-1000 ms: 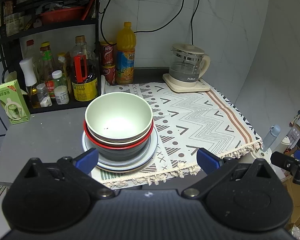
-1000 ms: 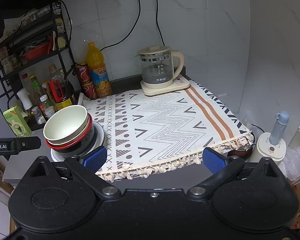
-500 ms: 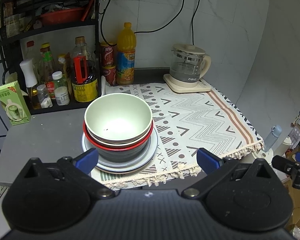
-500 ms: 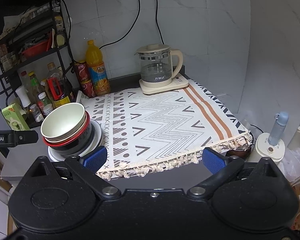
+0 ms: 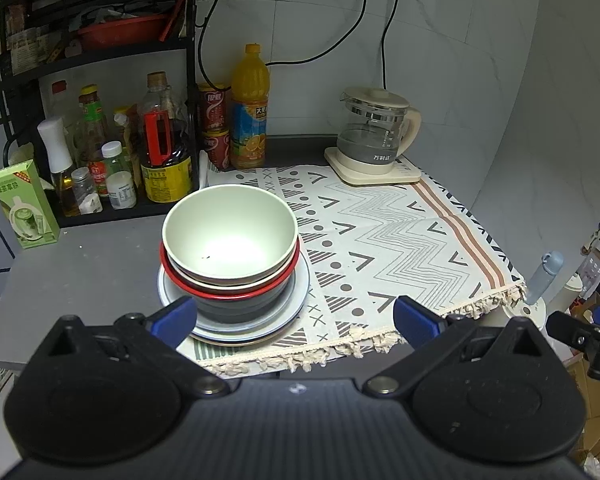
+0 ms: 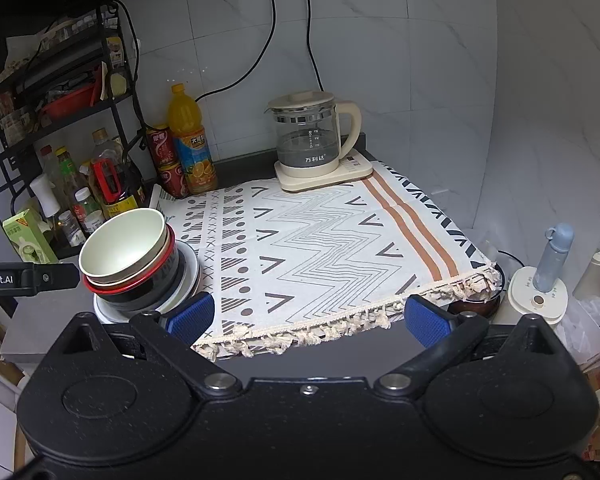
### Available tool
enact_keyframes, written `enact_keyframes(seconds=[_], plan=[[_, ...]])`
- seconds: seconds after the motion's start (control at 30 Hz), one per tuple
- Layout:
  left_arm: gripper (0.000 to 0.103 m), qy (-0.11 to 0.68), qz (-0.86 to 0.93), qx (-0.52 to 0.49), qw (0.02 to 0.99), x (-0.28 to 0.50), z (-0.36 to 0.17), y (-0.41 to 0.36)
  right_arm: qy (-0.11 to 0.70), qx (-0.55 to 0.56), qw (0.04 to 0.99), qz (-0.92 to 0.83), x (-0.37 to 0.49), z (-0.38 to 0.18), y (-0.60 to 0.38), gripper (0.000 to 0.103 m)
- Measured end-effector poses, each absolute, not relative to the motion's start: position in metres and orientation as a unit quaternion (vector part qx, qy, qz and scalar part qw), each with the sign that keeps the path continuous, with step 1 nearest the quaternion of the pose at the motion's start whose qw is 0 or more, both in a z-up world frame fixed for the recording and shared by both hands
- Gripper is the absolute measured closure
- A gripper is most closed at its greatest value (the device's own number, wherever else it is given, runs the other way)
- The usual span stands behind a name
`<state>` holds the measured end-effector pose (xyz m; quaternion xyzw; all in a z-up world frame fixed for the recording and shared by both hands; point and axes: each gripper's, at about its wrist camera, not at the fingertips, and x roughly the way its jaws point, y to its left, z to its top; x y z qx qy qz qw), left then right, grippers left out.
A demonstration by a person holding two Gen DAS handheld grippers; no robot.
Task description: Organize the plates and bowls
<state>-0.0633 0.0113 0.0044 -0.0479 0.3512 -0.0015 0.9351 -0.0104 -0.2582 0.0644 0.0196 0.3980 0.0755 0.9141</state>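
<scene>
A stack of dishes sits near the front edge of the counter (image 5: 80,264), at the left end of the patterned cloth (image 5: 400,232) that covers the counter's right part. At the bottom lies a pale blue-grey plate (image 5: 300,292), with another plate rim showing just under it at the front. On the plate stands a dark bowl with a red rim (image 5: 236,296), and nested inside it is a pale green bowl (image 5: 230,232) whose inside is bare apart from a small dark speck. From the right wrist view the same stack shows at the left: the pale green bowl (image 6: 122,244) tilted slightly in the red-rimmed bowl (image 6: 140,284), over the plate (image 6: 188,276).

The left gripper (image 5: 296,318) hovers in front of the counter's front edge with its blue-padded fingers (image 5: 176,316) spread wide and nothing between them; its left pad overlaps the plate's near rim in the picture, though contact cannot be told. The right gripper (image 6: 308,314) is also spread wide and carries nothing, hanging before the fringed front edge of the cloth, its left pad (image 6: 192,316) just beside the stack.

At the back edge of the counter a glass kettle (image 5: 374,136) stands on its cream base on the cloth's far right corner. An orange juice bottle (image 5: 250,108) and red cans (image 5: 214,120) stand at the back, beside a black rack (image 5: 100,52) crowded with sauce bottles at the counter's back left corner. A green carton (image 5: 22,204) stands at the left edge
</scene>
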Motion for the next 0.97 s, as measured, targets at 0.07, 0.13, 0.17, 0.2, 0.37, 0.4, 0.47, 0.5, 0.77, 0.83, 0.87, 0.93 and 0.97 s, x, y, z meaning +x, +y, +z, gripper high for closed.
enact_keyframes(seconds=[0.07,0.13,0.17,0.2,0.37,0.4,0.47,0.5,0.77,0.83,0.87,0.93,0.97], plan=[[0.000,0.353,-0.002,-0.049,0.934,-0.0625,0.0040,0.0095,0.397,0.020,0.914,0.076,-0.0102,0.0647,-0.2588,0.001],[0.000,0.353,-0.002,-0.049,0.934,-0.0623,0.0039,0.0083,0.397,0.020,0.914,0.076,-0.0096,0.0648,-0.2592,0.001],[0.000,0.353,-0.003,-0.049,0.934,-0.0622,0.0041,0.0080,0.397,0.020,0.915,0.076,-0.0094,0.0649,-0.2591,0.001],[0.000,0.352,-0.003,-0.049,0.935,-0.0620,0.0041,0.0087,0.396,0.020,0.915,0.076,-0.0091,0.0648,-0.2592,0.001],[0.000,0.351,-0.001,-0.050,0.935,-0.0605,0.0045,0.0099,0.395,0.020,0.915,0.077,-0.0081,0.0653,-0.2592,0.001],[0.000,0.351,-0.001,-0.049,0.935,-0.0605,0.0045,0.0104,0.394,0.020,0.916,0.077,-0.0090,0.0656,-0.2587,0.001],[0.000,0.351,-0.001,-0.049,0.935,-0.0602,0.0047,0.0113,0.394,0.020,0.916,0.078,-0.0084,0.0656,-0.2586,0.001],[0.000,0.351,0.000,-0.050,0.935,-0.0602,0.0046,0.0114,0.395,0.020,0.915,0.078,-0.0082,0.0655,-0.2585,0.001],[0.000,0.353,0.001,-0.046,0.934,-0.0611,0.0035,0.0127,0.399,0.020,0.913,0.081,-0.0076,0.0645,-0.2575,0.001],[0.000,0.354,0.003,-0.045,0.934,-0.0621,0.0045,0.0121,0.402,0.020,0.912,0.081,-0.0068,0.0639,-0.2571,0.001],[0.000,0.355,0.004,-0.046,0.934,-0.0626,0.0050,0.0127,0.404,0.021,0.911,0.082,-0.0066,0.0638,-0.2572,0.001],[0.000,0.358,0.006,-0.047,0.932,-0.0637,0.0058,0.0139,0.407,0.022,0.909,0.085,-0.0052,0.0633,-0.2552,0.001],[0.000,0.361,0.007,-0.047,0.931,-0.0637,0.0059,0.0146,0.408,0.022,0.908,0.087,-0.0045,0.0627,-0.2540,0.001]])
